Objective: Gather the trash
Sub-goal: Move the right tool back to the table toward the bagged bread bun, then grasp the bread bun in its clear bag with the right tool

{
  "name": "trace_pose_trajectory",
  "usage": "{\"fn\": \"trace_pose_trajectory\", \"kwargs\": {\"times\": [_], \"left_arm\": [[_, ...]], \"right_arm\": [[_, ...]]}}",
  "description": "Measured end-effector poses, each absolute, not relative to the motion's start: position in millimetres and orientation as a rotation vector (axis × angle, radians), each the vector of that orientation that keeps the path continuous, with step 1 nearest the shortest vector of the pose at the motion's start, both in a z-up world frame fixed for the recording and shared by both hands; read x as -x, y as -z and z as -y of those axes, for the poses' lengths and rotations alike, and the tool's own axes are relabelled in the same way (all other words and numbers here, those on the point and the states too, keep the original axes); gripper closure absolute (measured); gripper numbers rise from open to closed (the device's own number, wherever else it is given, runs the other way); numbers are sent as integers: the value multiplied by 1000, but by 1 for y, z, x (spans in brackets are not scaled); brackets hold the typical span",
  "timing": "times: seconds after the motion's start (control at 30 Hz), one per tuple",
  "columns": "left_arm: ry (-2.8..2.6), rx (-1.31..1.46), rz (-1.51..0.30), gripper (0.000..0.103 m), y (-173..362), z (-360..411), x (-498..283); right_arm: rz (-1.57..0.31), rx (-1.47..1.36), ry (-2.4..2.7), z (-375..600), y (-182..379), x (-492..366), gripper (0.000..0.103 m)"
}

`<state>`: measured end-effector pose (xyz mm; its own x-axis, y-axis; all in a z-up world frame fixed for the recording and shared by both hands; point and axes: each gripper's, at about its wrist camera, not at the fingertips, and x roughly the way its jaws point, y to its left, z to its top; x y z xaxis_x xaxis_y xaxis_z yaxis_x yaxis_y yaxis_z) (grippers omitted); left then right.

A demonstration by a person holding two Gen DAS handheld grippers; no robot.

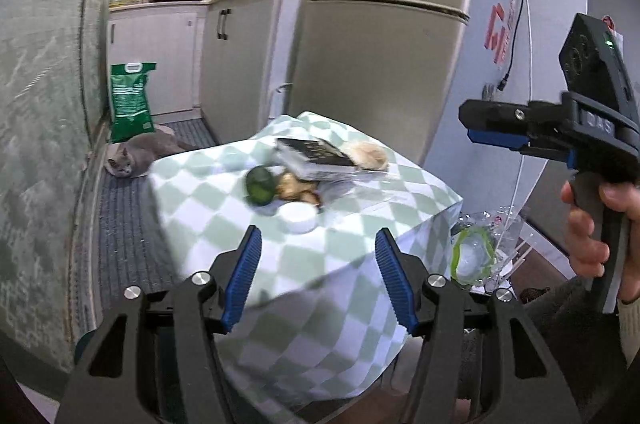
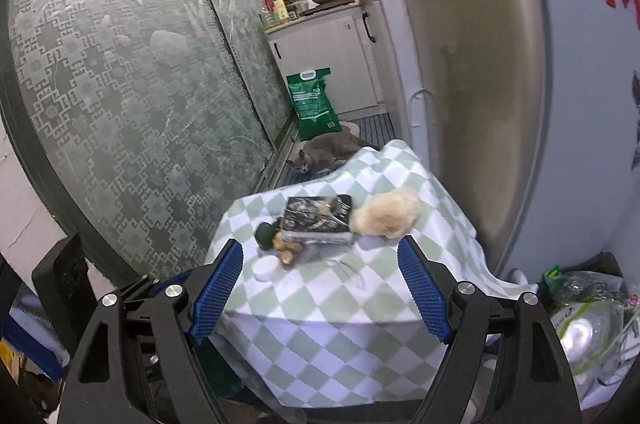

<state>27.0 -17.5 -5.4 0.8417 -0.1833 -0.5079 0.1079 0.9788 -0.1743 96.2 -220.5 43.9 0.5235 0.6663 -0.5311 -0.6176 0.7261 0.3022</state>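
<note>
A small table under a green-and-white checked cloth [image 1: 328, 256] [image 2: 344, 308] holds a black book [image 1: 316, 153] [image 2: 318, 216], a fluffy tan clump [image 1: 370, 153] [image 2: 386, 214], a dark green round object [image 1: 260, 185] [image 2: 266, 236], a brown scrap [image 1: 294, 187] [image 2: 286, 250], a white lid [image 1: 299, 218] [image 2: 266, 268] and clear plastic wrap [image 2: 348, 270]. My left gripper [image 1: 318, 280] is open and empty above the table's near edge. My right gripper [image 2: 322, 290] is open and empty, also before the table; it shows in the left wrist view [image 1: 480, 125] at the right, held above.
A transparent bag with trash [image 1: 478, 256] [image 2: 592, 324] sits on the floor right of the table. A grey cat [image 1: 140, 153] [image 2: 326, 151] lies on the mat behind, by a green sack [image 1: 130, 99] [image 2: 314, 101]. A fridge [image 1: 380, 35] stands right, a patterned glass door [image 2: 132, 91] left.
</note>
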Motion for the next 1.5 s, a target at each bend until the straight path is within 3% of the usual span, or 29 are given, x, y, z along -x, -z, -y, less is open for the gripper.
{"fn": "trace_pose_trajectory", "kwargs": {"times": [0.1,0.17,0.4,0.57,0.77,0.93,1.2,1.5], "left_arm": [[168,169,-566,48,8,24,-46],[178,208,-584,59,11,24,-57],[162,265,-616,65,22,26,-86],[142,256,-638,85,24,30,-94],[132,233,-649,99,24,34,-97],[135,231,-625,99,20,32,-89],[151,267,-580,99,12,23,-77],[182,295,-521,99,2,12,-55]], "right_arm": [[-675,-77,-763,229,-41,-96,22],[-674,-77,-758,235,-40,-97,23],[-672,-59,-739,248,-39,-100,29],[-672,-10,-721,251,-42,-105,29],[-669,133,-719,241,-47,-118,29],[-710,215,-721,222,-32,-137,32],[-737,285,-741,190,-22,-169,57],[-837,267,-743,162,7,-209,62]]}}
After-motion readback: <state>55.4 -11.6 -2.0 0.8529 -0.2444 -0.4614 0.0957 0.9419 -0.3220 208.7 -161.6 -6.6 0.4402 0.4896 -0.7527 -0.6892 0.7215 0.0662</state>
